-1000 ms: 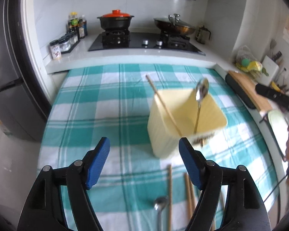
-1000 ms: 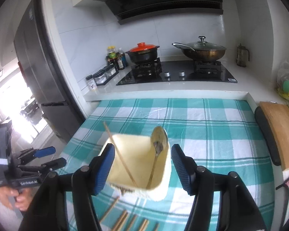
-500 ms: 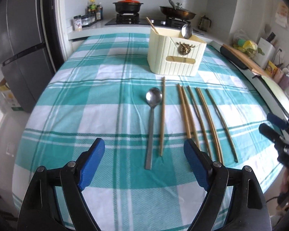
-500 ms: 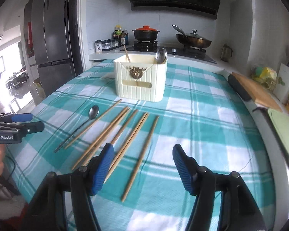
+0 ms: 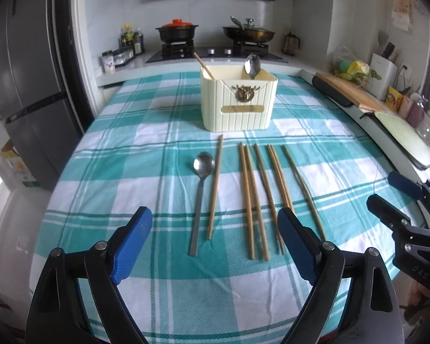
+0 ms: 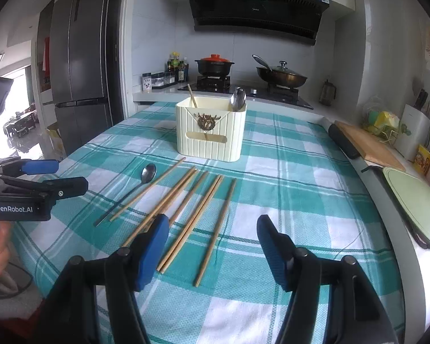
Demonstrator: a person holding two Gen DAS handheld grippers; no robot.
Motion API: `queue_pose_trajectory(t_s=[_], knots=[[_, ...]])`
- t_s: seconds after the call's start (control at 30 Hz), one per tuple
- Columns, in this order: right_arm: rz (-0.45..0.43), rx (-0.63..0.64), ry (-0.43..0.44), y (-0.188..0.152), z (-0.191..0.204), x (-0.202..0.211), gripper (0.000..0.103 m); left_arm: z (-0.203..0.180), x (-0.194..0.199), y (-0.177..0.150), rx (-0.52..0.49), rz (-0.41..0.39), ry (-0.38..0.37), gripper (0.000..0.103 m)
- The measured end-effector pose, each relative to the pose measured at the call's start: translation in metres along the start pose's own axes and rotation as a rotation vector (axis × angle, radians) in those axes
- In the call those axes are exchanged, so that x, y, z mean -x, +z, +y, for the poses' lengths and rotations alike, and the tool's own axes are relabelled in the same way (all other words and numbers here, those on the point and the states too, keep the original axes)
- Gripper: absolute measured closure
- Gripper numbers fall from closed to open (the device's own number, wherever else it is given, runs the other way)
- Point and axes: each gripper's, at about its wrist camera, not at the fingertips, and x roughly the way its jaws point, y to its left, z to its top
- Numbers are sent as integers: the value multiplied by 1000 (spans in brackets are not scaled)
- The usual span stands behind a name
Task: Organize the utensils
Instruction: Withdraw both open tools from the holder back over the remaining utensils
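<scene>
On cloth, chopsticks [image 5: 250,197] point holderward [image 5: 238,101].

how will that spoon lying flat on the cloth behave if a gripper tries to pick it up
The spoon looks like polished metal, so probably stiff and somewhat slippery between pads. It lies flat on the checked tablecloth with a thin handle, so getting the fingers under it may be awkward. A chopstick lies close beside it and may get nudged.
</scene>
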Motion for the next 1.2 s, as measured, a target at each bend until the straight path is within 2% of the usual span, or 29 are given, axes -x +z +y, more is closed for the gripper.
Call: queue_pose_trajectory(t_s=[0.1, 0.33, 0.8, 1.2], knots=[[6, -12, -2, -1, -2, 0, 38, -3, 3, 0, -21, -24, 40, 11], [18, -13, -19, -7, -3, 1, 38, -7, -7, -6, -34, -4, 63, 11], [93, -6, -39, -15, 2, -15, 38, 1, -28, -17, -19, 51, 71, 11], [153, 12, -113, -20, 1, -25, 38, 6, -40, -25, 4, 87, 50, 11]])
